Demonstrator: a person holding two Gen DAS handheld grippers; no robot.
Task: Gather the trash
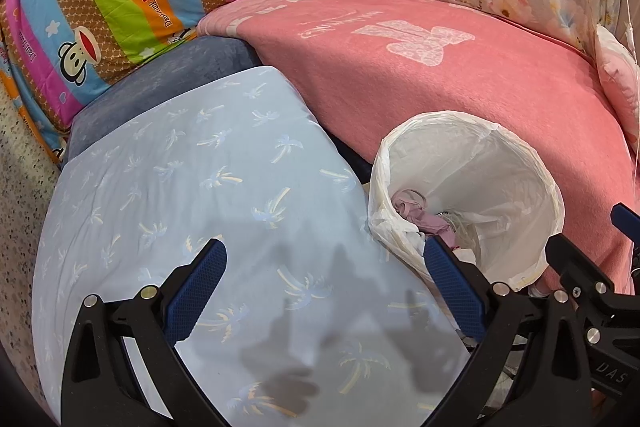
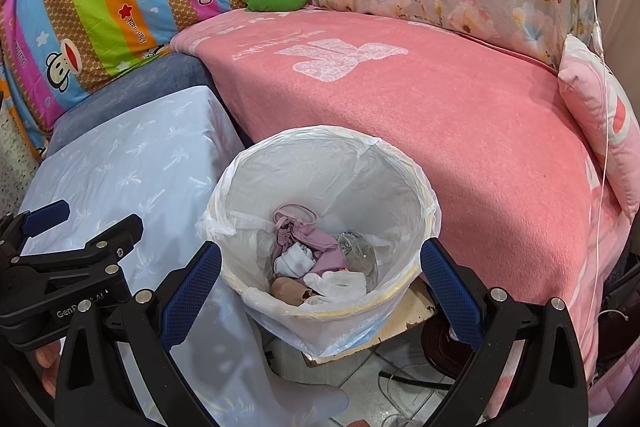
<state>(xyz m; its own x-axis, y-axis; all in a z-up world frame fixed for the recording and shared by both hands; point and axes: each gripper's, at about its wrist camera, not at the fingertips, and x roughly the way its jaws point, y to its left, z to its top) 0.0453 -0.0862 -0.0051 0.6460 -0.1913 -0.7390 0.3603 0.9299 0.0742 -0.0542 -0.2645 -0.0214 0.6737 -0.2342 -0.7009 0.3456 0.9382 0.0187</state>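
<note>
Bright, sharp, soft shadows (fisheye-bent, vignetted edges)

A home bedroom: pink blanket (image 2: 420,131) and cartoon quilt (image 1: 100,11)

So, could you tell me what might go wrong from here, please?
1. The trash bin seems to sit on a small board beside the bed; a nudge from the open right hand-held gripper might tip it.
2. The loose bag liner could snag on a finger.
</note>
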